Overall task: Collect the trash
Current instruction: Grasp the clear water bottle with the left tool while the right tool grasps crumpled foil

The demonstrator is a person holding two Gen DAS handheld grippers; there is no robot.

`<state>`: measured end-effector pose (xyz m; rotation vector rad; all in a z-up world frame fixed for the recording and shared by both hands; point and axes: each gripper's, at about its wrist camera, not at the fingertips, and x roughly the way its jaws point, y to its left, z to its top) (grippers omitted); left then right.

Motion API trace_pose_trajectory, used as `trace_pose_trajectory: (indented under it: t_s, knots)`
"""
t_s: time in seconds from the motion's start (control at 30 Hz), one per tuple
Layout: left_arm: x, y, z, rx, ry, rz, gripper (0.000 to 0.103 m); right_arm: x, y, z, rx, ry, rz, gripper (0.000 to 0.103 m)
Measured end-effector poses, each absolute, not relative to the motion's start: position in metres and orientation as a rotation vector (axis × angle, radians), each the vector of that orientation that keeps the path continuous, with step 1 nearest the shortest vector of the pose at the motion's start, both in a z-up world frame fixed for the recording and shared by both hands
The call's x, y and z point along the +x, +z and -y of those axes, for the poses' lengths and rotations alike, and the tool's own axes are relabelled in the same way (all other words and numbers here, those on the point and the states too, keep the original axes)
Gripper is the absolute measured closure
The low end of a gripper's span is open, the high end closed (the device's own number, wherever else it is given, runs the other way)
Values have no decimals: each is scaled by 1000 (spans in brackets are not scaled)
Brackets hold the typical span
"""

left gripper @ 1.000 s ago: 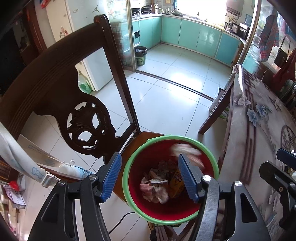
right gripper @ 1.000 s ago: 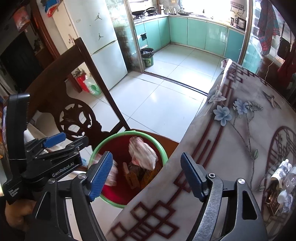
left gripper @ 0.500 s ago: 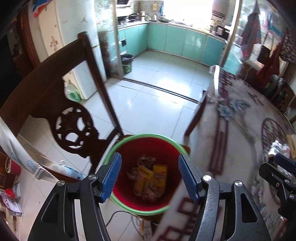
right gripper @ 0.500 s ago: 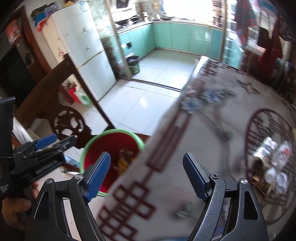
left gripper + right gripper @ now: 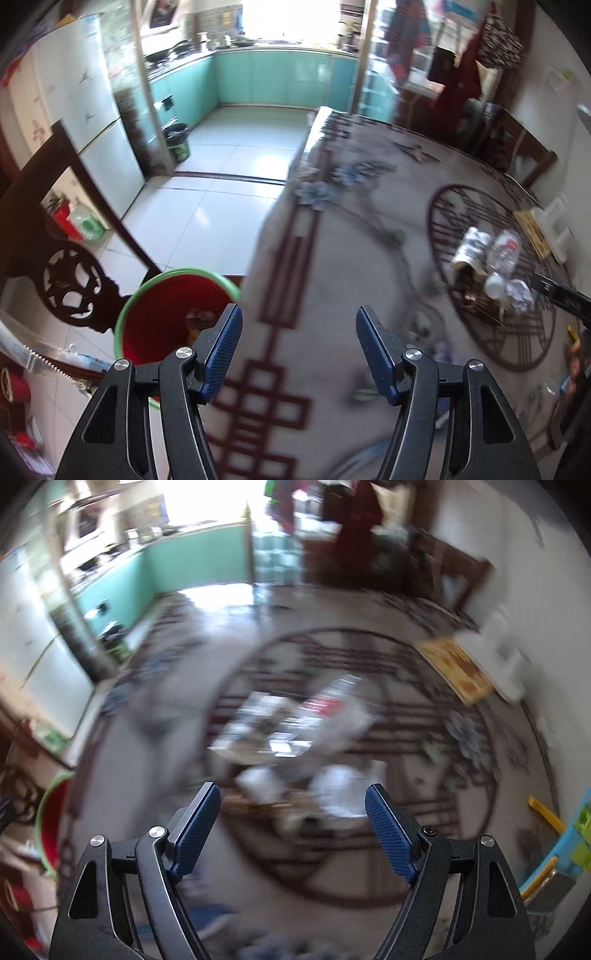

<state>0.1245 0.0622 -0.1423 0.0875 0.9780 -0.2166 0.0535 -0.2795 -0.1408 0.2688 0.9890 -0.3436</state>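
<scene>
A red bucket with a green rim [image 5: 166, 317] sits on a chair seat left of the table and holds some trash. It shows at the left edge of the right wrist view [image 5: 48, 827]. A pile of trash lies on the patterned table: a paper cup [image 5: 471, 249], a clear plastic bottle [image 5: 504, 251] and crumpled wrappers [image 5: 517, 293]. In the right wrist view the pile [image 5: 295, 738] is blurred, just ahead of my right gripper [image 5: 293, 825], which is open and empty. My left gripper [image 5: 299, 349] is open and empty over the table's left edge.
A dark carved wooden chair [image 5: 70, 280] stands beside the bucket. A yellow mat [image 5: 456, 670] and a white object [image 5: 509, 664] lie at the table's far right. A turquoise box [image 5: 561, 853] sits at the right edge. Tiled floor [image 5: 221, 192] leads to a kitchen.
Both grippers have swung right, away from the bucket and over the table. The trash pile now lies ahead of the right gripper. A crumpled wrapper fell into the bucket.
</scene>
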Motion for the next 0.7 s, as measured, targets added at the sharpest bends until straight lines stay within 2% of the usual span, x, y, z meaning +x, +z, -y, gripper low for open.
trace_pose_trajectory:
  t_s: [0.17,0.2,0.23,0.3,0.37,0.43,0.7]
  knots:
    - [119,-144,-21,122,-251,-992,40,63,-179,312,343,-329,-1084,24]
    - [119,-145,-14,128,-256,-995,40,63,-186,316,364,-307,-1100,29]
    - [119,-146,-5,135,-265,-999,40,63,-193,320,385,-285,-1112,42]
    - [118,-147,11,147,-292,-1002,40,63,-200,326,428,-242,-1121,57]
    - [119,-147,35,159,-342,-1005,40,60,-199,327,411,-220,-1107,61]
    - [122,-147,57,164,-395,-1009,40,55,-193,330,398,-199,-1087,69]
    - [144,-167,195,311,-651,-1039,40,14,-158,367,405,-240,-953,69]
